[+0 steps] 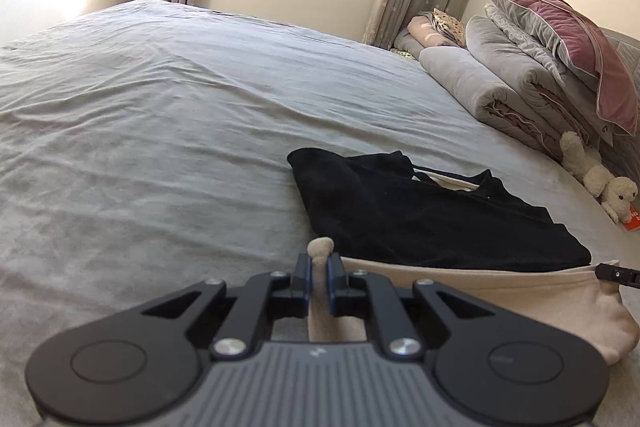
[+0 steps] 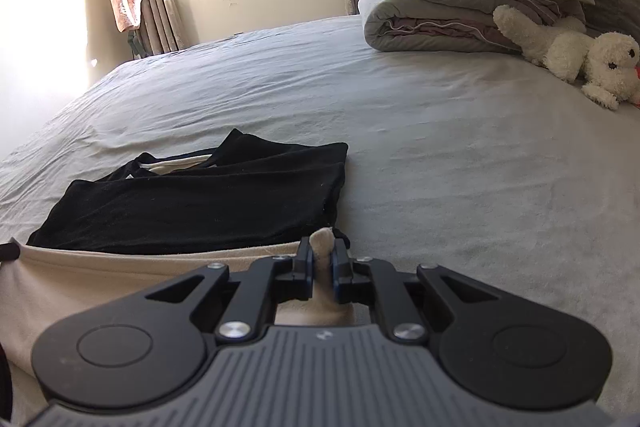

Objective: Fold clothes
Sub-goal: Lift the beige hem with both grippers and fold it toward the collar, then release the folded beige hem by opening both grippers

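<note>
The beige garment (image 1: 500,291) hangs stretched between both tools, low over the bed (image 1: 160,107), just short of a folded black garment (image 1: 420,211). The left tool (image 1: 319,269) and right tool (image 2: 322,261), both angled downward, each pinch a bunched corner. Folded quilts (image 2: 440,3) and a white plush dog (image 2: 580,55) lie well beyond.

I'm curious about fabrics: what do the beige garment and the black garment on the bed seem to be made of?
The beige garment looks like soft matte knit, perhaps cotton jersey: it bunches into a small nub where it is pinched. The black folded garment looks like a similar matte knit, lying in limp flat layers. The exact fibre cannot be told from these views.
</note>
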`<state>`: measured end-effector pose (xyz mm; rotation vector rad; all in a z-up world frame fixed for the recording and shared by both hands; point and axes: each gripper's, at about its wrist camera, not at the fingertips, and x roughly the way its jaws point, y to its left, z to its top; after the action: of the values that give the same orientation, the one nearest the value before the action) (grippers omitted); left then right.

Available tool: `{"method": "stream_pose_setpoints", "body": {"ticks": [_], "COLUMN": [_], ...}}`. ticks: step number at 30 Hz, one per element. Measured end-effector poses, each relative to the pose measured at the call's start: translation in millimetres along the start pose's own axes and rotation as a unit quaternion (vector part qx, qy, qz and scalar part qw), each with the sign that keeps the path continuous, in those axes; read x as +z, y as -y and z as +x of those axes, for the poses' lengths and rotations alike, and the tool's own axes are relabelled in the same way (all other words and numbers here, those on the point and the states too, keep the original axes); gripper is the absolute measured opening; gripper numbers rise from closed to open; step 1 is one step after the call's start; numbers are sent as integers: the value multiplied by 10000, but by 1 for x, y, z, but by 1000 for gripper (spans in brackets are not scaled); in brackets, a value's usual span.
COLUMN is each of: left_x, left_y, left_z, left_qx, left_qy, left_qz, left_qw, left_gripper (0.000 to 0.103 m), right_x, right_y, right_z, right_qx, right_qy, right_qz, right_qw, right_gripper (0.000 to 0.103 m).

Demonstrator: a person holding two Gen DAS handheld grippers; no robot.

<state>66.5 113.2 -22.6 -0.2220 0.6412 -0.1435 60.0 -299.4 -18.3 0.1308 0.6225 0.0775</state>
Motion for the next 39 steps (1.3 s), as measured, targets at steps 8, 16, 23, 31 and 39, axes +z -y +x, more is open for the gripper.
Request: {"method": "stream_pose_setpoints", "body": {"ticks": [8,16,23,31,39], "left_x": [-8,-1,-5,-29,-37], "left_y": [4,4,-10,-31,-30], "left_z": [13,-4,-35,-40,-32], "left_qx": [134,97,-639,-1042,-1216], "left_qy": [58,-89,-778,-1446,-1666], "left_qz": [224,78,-381,-1313,-1795], "left_qw": [9996,9999,9942,9752,9619], "left_gripper": [9,51,64,63,57], "right_x": [-11,-3,-3,-28,-41], "right_y": [-4,-2,22,47,61], "right_z": [21,-4,-43,-58,-55], "right_qx": [-268,-265,136,417,848], "right_qy": [57,177,-479,-1153,-1209], "right_qz": [-258,65,975,1855,2702], "right_qw": [9993,9995,9940,9750,9514], "right_gripper": [10,38,41,42,43]}}
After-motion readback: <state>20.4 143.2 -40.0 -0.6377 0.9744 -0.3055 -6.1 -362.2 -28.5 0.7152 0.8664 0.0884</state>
